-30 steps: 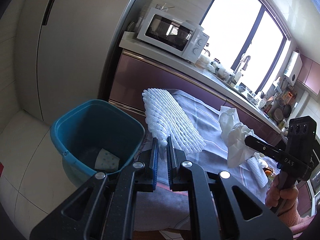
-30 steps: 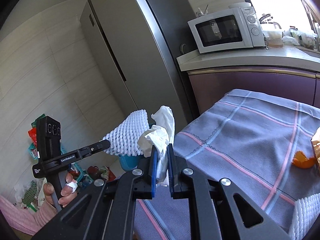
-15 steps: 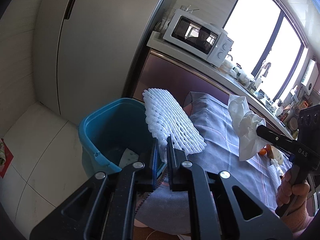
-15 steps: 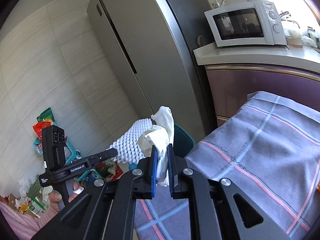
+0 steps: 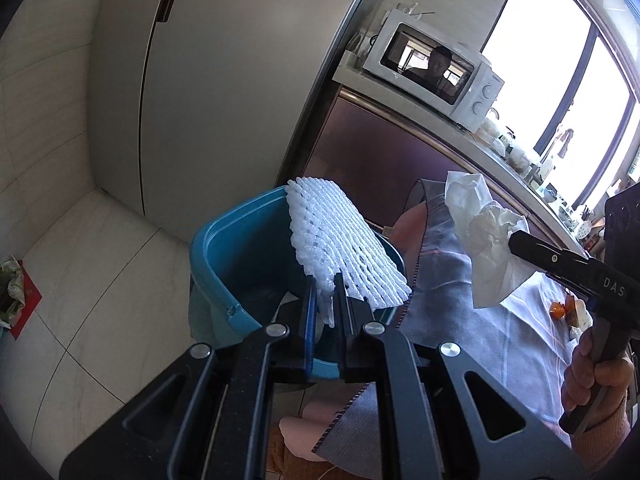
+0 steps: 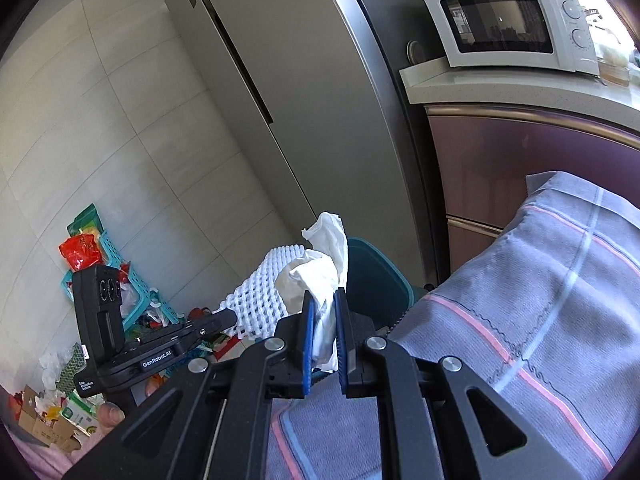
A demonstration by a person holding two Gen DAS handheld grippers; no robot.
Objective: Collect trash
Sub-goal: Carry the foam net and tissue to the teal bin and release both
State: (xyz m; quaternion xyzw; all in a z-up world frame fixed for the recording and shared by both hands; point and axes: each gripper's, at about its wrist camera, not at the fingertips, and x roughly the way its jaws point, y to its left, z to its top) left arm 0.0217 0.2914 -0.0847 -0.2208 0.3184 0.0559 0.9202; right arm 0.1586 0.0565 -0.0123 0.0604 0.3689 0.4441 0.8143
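My left gripper [image 5: 325, 300] is shut on a white foam fruit net [image 5: 340, 248] and holds it over the blue trash bin [image 5: 228, 264]. My right gripper [image 6: 322, 320] is shut on a crumpled white tissue [image 6: 320, 276]. It sits near the table's left end, just right of the bin [image 6: 372, 280]. The tissue [image 5: 484, 240] and right gripper [image 5: 516, 242] show at the right of the left wrist view. The net [image 6: 256, 296] and left gripper [image 6: 228, 318] show in the right wrist view.
The table has a grey checked cloth [image 6: 540, 320]. Orange peel and scraps [image 5: 560, 308] lie on it far right. A tall fridge [image 5: 208, 80] stands behind the bin, a counter with a microwave [image 6: 508, 28] beside it. A cluttered teal rack [image 6: 104, 268] stands on the floor.
Both grippers have swung left toward the bin with their loads. The foam net has moved from above the table to above the bin opening. The tissue follows close behind it.
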